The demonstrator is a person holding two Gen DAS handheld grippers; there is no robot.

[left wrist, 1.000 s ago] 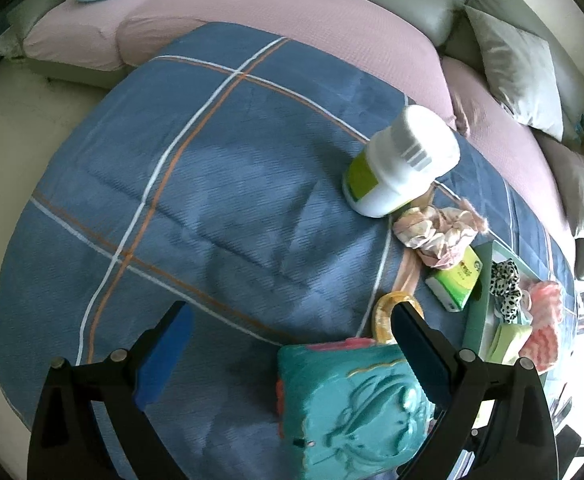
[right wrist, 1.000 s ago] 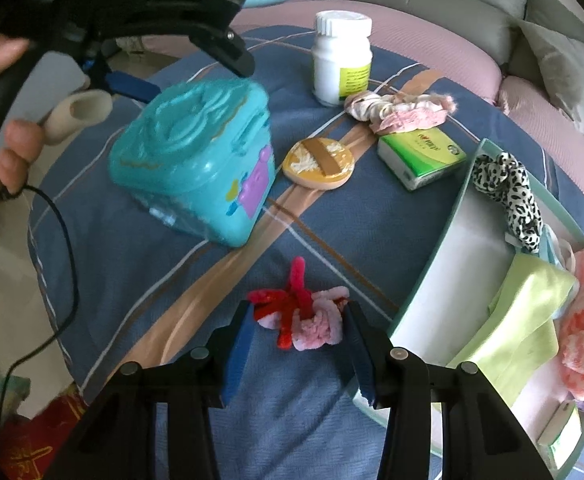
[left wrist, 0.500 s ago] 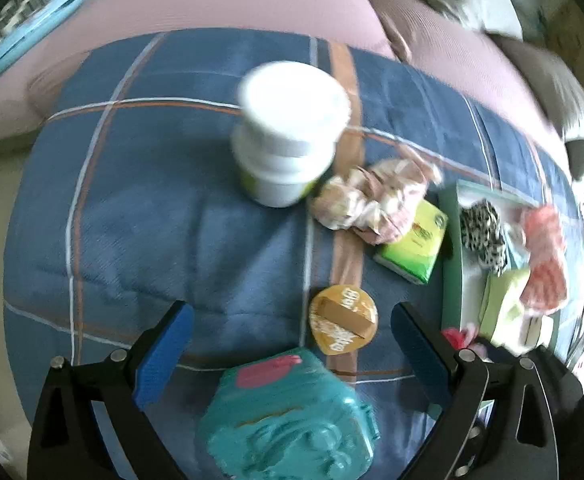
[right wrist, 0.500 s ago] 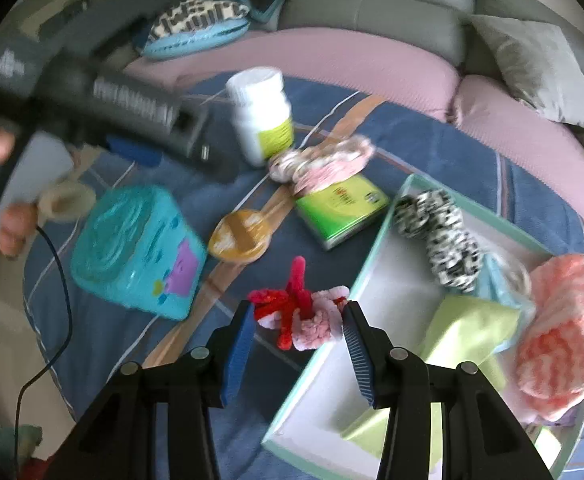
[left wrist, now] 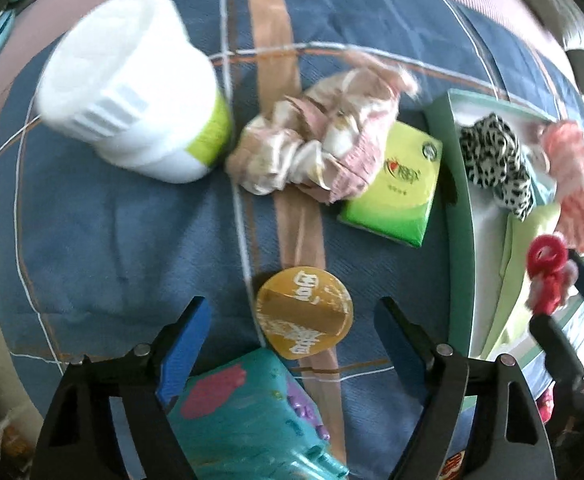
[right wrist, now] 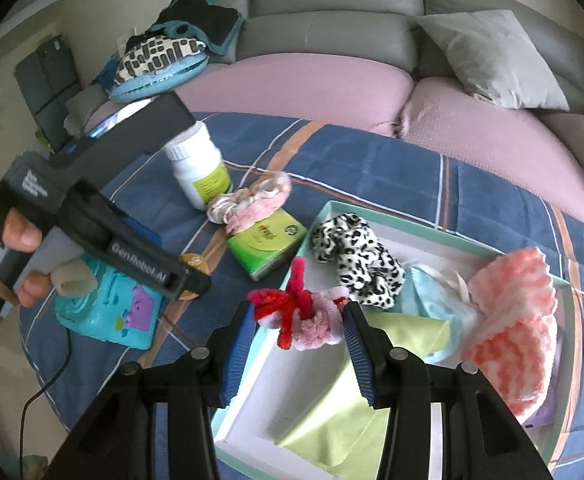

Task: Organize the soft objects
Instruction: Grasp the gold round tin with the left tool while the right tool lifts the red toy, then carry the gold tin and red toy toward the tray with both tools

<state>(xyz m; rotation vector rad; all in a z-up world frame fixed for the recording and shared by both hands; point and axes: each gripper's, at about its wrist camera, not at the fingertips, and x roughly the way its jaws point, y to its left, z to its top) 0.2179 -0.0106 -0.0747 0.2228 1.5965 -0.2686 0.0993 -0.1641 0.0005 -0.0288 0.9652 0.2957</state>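
Note:
My right gripper is shut on a pink and red fuzzy scrunchie and holds it above the near left corner of the white tray. The scrunchie also shows in the left wrist view. The tray holds a leopard scrunchie, a light blue cloth, a coral knit piece and a lime cloth. A pink satin scrunchie lies on the blue blanket beside a green tissue pack. My left gripper is open above a round yellow tin.
A white bottle stands left of the satin scrunchie. A teal toy case lies just under the left gripper. The sofa with pink cushions and a grey pillow runs behind the blanket.
My right gripper has carried the fuzzy scrunchie from the blanket up and right to over the tray. My left gripper has swung right and closer to the bottle, satin scrunchie and tin.

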